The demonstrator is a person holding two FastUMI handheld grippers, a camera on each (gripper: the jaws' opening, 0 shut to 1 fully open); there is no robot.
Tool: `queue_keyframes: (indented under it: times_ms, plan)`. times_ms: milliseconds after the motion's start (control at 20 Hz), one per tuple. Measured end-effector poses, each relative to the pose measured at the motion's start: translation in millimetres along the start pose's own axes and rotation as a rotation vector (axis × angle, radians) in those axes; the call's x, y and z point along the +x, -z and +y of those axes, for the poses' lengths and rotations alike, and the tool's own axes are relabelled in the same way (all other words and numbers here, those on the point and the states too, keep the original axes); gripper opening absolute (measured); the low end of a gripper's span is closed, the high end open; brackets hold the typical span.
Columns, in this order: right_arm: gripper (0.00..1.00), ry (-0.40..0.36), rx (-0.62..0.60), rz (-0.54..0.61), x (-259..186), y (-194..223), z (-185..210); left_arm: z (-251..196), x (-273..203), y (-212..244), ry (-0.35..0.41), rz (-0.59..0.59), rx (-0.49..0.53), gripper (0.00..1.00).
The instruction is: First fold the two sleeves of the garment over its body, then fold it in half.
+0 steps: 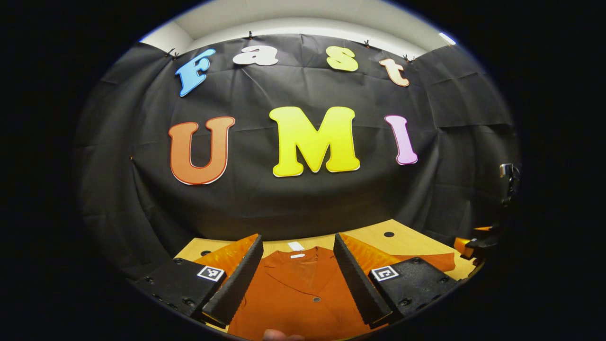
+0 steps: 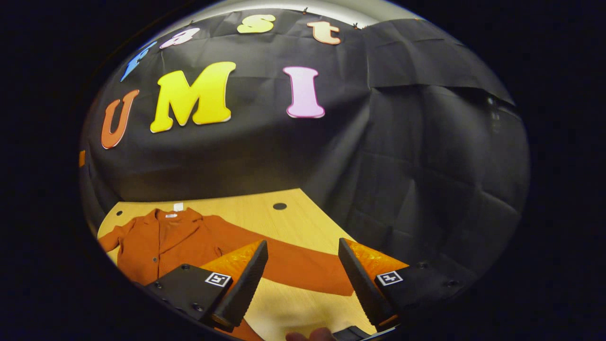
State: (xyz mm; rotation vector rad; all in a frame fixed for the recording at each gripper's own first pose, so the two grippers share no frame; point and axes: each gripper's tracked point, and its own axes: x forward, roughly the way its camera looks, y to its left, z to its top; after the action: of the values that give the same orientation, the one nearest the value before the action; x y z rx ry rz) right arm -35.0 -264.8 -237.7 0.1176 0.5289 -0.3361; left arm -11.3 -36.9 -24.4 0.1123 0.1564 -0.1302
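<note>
Garment [image 2: 161, 241] laid flat and unfolded on the wooden table [image 2: 284, 222], collar toward the booth wall.

Neither sleeve has yet been folded, so the task is judged to be at its start. In the right gripper view the right sleeve [image 2: 293, 270] is seen stretched out sideways from the body, its long axis running across the table and passing between and just beyond the fingers of the right gripper [image 2: 303, 270], whose jaws are spread with nothing held. That sleeve's cuff is judged the nearer target, and the right gripper the nearer tool for it. In the left gripper view the left gripper [image 1: 298, 270] is held above the garment's front, jaws likewise spread and empty, with the collar [image 1: 298, 258] seen straight ahead between its fingers.
</note>
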Motion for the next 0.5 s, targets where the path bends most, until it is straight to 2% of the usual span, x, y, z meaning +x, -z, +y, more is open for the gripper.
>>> queue_keyframes:
  times_ms: [250, 500]
  plan:
    - [0.95, 0.085, 0.105, 0.184, 46.4, 74.4, -44.3, -5.7, 2.0, 3.3, -0.013, 0.021, 0.018, 0.96]
    - [0.95, 0.146, 0.123, 0.292, 99.3, 116.2, -66.9, -21.5, 2.2, 13.2, -0.013, 0.069, 0.007, 0.96]
